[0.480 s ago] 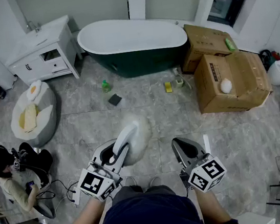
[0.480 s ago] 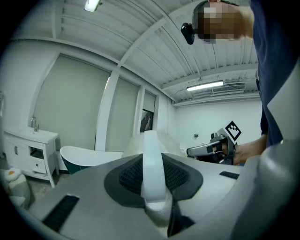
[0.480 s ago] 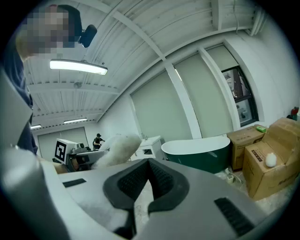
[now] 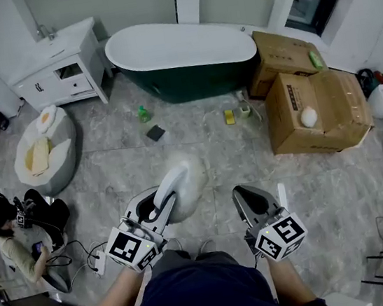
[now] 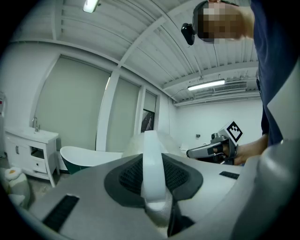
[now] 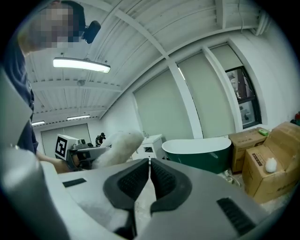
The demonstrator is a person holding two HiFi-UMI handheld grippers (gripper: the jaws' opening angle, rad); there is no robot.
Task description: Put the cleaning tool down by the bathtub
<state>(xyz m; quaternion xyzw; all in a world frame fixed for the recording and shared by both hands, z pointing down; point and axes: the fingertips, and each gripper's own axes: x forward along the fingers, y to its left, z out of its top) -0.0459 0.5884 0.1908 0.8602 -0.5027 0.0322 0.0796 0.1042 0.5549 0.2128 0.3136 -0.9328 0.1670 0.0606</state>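
At the lower left of the head view, the left tool (image 4: 153, 207) is clamping the white handle of the fluffy duster (image 4: 183, 179), and the duster's head is hovering above the grey floor (image 4: 197, 141) at frame centre. At lower right, the right tool (image 4: 254, 203) is sitting closed and empty. The green bathtub (image 4: 187, 68) is standing at upper centre, well apart from the duster.

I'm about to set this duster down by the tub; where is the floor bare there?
The floor is bare before the middle of the bathtub, between the dark pad and the yellow sponge. It is crowded around the green bottle beside that pad, and past the sponge by the cardboard boxes.
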